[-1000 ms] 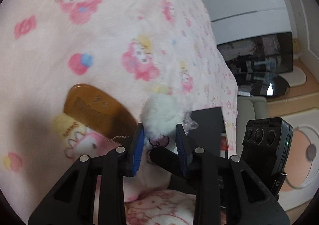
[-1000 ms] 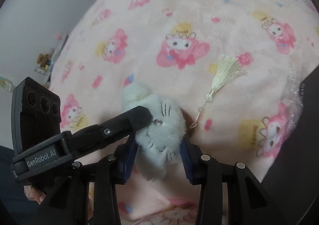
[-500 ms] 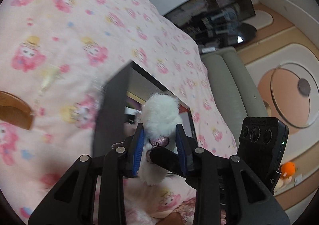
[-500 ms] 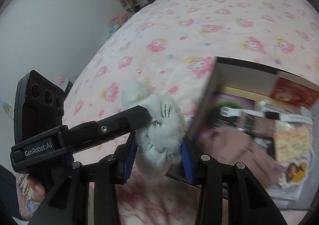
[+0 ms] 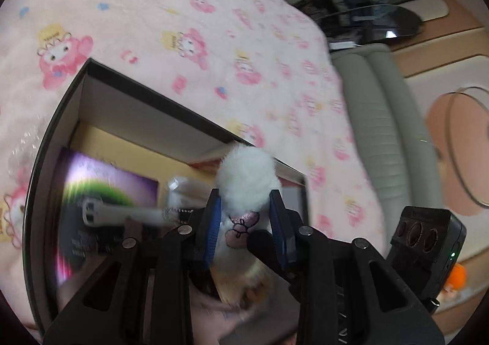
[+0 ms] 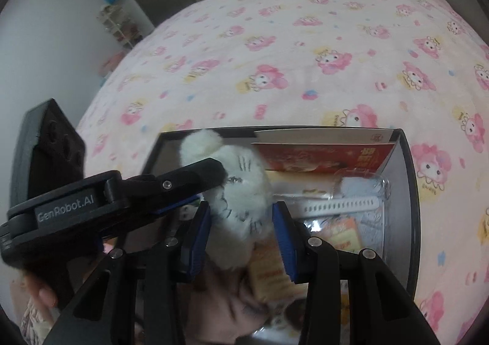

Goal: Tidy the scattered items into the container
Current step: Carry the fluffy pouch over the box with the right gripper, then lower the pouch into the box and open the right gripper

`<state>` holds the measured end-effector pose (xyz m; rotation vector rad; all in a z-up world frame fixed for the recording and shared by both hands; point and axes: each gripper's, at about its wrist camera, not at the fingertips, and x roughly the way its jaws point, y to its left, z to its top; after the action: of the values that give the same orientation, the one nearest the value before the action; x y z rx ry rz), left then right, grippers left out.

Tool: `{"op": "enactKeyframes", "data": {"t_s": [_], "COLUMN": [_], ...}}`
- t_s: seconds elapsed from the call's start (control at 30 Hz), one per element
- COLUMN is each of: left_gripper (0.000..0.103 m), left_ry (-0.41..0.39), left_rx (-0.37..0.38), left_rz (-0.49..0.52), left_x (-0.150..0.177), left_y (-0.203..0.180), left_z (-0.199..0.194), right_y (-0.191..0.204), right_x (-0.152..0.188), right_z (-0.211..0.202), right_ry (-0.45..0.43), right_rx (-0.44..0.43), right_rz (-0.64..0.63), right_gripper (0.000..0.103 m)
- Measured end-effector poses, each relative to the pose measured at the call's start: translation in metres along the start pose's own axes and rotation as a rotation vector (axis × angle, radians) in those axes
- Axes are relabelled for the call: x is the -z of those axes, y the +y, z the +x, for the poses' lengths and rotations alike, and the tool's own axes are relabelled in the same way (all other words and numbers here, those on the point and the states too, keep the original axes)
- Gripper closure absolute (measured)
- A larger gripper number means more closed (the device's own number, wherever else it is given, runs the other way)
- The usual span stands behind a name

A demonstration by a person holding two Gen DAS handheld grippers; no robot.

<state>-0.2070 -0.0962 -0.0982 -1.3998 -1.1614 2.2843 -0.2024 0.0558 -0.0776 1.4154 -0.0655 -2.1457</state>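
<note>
Both grippers clamp one white plush toy [image 6: 241, 192]: L gripper [image 5: 244, 222] pinches it lower centre of the left view, R gripper [image 6: 241, 232] lower centre of the right view, toy hanging over the open box [image 6: 409, 192] on the pink blanket [image 6: 305, 39]. To do it well, I'd lower over a free spot mid-box, clear of the white strap [image 6: 339, 204] & packets. Then let go w/ both together so neither side drags the toy out past the rim.
</note>
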Motion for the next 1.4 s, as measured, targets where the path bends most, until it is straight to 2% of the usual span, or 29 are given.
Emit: {"op": "enactKeyframes", "data": {"t_s": [0.2, 0.4, 0.53, 0.63, 0.77, 0.83, 0.9, 0.97, 1.03, 1.13, 1.17, 1.23, 1.27, 1.33, 1.4], "left_gripper": [0.073, 0.069, 0.069, 0.069, 0.069, 0.069, 0.069, 0.069, 0.069, 0.069, 0.074, 0.074, 0.074, 0.071, 0.071], "left_ry": [0.010, 0.051, 0.079, 0.115, 0.094, 0.071, 0.027, -0.004, 0.022, 0.107, 0.124, 0.140, 0.161, 0.206, 0.211], "left_rx": [-0.085, -0.022, -0.029, -0.015, -0.012, -0.040, -0.123, -0.203, -0.250, -0.247, -0.244, -0.237, -0.213, -0.116, -0.050], "left_rz": [-0.037, -0.037, -0.006, -0.007, -0.019, -0.049, -0.055, -0.020, 0.018, 0.029, 0.031, 0.044, 0.043, 0.003, -0.033], "left_x": [0.006, 0.015, 0.020, 0.022, 0.021, 0.016, -0.003, -0.020, -0.029, -0.031, -0.028, -0.023, -0.023, -0.020, -0.017], "left_y": [0.026, 0.038, 0.034, 0.034, 0.035, 0.037, 0.034, 0.026, 0.022, 0.023, 0.025, 0.026, 0.027, 0.035, 0.039], "left_z": [0.000, -0.010, -0.006, -0.002, -0.009, -0.011, -0.012, -0.012, 0.000, 0.025, 0.028, 0.030, 0.029, 0.024, 0.019], "right_y": [-0.021, -0.021, -0.024, -0.033, -0.039, -0.041, -0.042, -0.037, -0.029, -0.024, -0.023, -0.022, -0.025, -0.029, -0.031], "right_x": [-0.006, -0.002, 0.007, 0.016, 0.028, 0.032, 0.025, 0.011, -0.005, -0.024, -0.028, -0.031, -0.032, -0.030, -0.028], "right_z": [0.036, 0.036, 0.038, 0.044, 0.033, 0.027, 0.020, 0.017, 0.021, 0.035, 0.039, 0.046, 0.048, 0.051, 0.056], "right_ry": [0.050, 0.058, 0.104, 0.159, 0.197, 0.219, 0.190, 0.143, 0.112, 0.120, 0.121, 0.126, 0.122, 0.136, 0.162], "right_rx": [0.112, 0.169, 0.200, 0.186, 0.172, 0.138, 0.119, 0.145, 0.134, 0.100, 0.096, 0.114, 0.123, 0.120, 0.130], "right_rz": [0.038, 0.016, -0.008, 0.017, 0.036, 0.045, 0.057, 0.038, 0.023, 0.047, 0.054, 0.068, 0.075, 0.088, 0.096], "right_gripper": [0.066, 0.066, 0.066, 0.065, 0.065, 0.065, 0.066, 0.065, 0.065, 0.065, 0.065, 0.066, 0.066, 0.066, 0.066]}}
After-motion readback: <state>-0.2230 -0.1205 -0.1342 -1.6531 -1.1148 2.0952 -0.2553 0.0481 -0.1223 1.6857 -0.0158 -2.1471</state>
